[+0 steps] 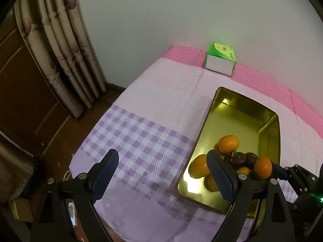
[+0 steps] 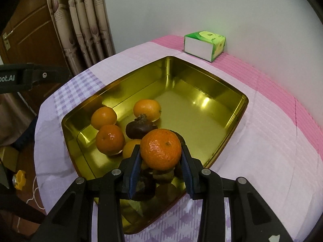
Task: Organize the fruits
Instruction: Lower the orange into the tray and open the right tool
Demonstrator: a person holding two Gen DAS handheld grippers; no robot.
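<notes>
A gold metal tray (image 2: pixel 201 84) lies on the pink and purple cloth. At its near end sit several oranges (image 2: pixel 110 139) and dark brown round fruits (image 2: pixel 141 129). My right gripper (image 2: pixel 161 169) is shut on one orange (image 2: pixel 160 149), held just above that pile. The left wrist view shows the same held orange (image 1: pixel 262 167) at the tray's (image 1: pixel 238 121) near right. My left gripper (image 1: pixel 164 173) stands open over the checked cloth to the left of the tray, nothing between its fingers; its right finger (image 1: pixel 220 175) overlaps the tray's near left corner in the picture.
A green and white tissue box (image 2: pixel 203 44) stands by the wall behind the tray. The far half of the tray holds no fruit. Curtains (image 1: pixel 60 40) and a brown door are to the left, past the table's edge. A small yellow object (image 2: pixel 19 179) lies on the floor.
</notes>
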